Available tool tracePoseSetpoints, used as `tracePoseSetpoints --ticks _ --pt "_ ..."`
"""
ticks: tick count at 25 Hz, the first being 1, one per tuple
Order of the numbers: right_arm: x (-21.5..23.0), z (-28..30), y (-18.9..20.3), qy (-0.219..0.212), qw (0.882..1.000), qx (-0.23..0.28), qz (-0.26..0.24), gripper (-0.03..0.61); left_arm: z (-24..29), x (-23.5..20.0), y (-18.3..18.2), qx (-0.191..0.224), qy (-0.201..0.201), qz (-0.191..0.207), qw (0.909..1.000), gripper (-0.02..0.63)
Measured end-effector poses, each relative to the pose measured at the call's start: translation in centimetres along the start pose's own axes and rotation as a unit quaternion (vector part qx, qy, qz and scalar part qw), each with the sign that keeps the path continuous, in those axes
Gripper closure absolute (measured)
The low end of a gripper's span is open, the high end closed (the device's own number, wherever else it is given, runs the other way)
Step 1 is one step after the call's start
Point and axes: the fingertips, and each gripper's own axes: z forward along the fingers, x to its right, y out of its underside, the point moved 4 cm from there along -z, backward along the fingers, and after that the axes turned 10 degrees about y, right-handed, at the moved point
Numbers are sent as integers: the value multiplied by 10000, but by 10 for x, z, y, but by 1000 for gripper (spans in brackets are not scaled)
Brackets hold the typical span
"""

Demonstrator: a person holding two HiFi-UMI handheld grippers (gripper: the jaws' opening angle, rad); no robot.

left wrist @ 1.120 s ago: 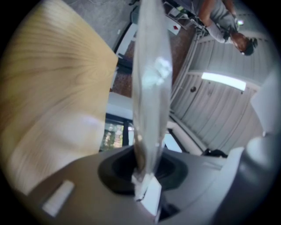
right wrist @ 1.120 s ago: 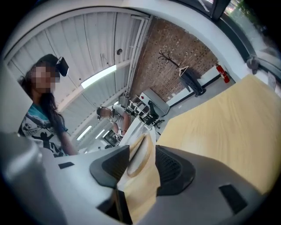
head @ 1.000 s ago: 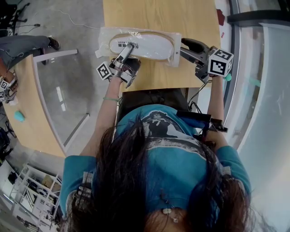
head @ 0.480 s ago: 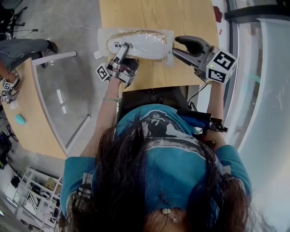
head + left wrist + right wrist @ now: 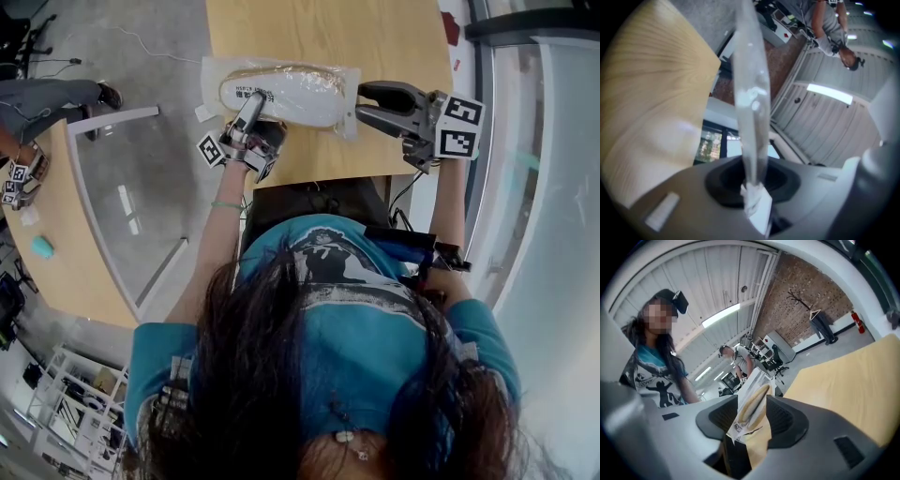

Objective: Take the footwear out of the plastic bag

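A clear plastic bag [image 5: 281, 89] lies on the wooden table [image 5: 319, 33] with a pale flat slipper [image 5: 291, 96] inside it. My left gripper [image 5: 251, 105] is at the bag's near left edge, shut on the film. In the left gripper view the film [image 5: 750, 93] rises from between the pinching jaws [image 5: 752, 187]. My right gripper [image 5: 361, 101] is at the bag's right end. Its jaws are closing, with the bag's end and the slipper's tip [image 5: 752, 406] between them and gaps still showing on both sides [image 5: 750, 420].
The table's near edge runs just behind both grippers. A second curved table [image 5: 66, 234] stands at the left behind a glass panel [image 5: 131, 197], with another person [image 5: 28, 103] there and a teal object [image 5: 39, 246]. The right gripper view shows another person [image 5: 736, 357] further back.
My right gripper has swung in to the bag's right end and its jaws have narrowed around it. The left gripper has kept its hold and barely moved.
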Motion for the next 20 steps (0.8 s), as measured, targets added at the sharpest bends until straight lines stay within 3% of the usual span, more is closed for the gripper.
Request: tracePoseSetpoints --ticks 5,9,12,16,20 --pt "18 5 17 491 9980 -406 -33 383 2 4 4 -111 128 -78 9998 548" --pt "30 6 20 483 9979 -78 413 383 4 6 2 -66 252 -126 9996 548" --pt "33 7 24 295 9966 -39 772 383 7 5 4 -117 229 -107 9996 548" --pt "27 13 25 -307 9889 84 1450 383 11 2 4 -183 143 -15 9997 551" --pt "33 13 26 -448 9780 313 2016 397 18 3 2 -262 55 163 9995 551"
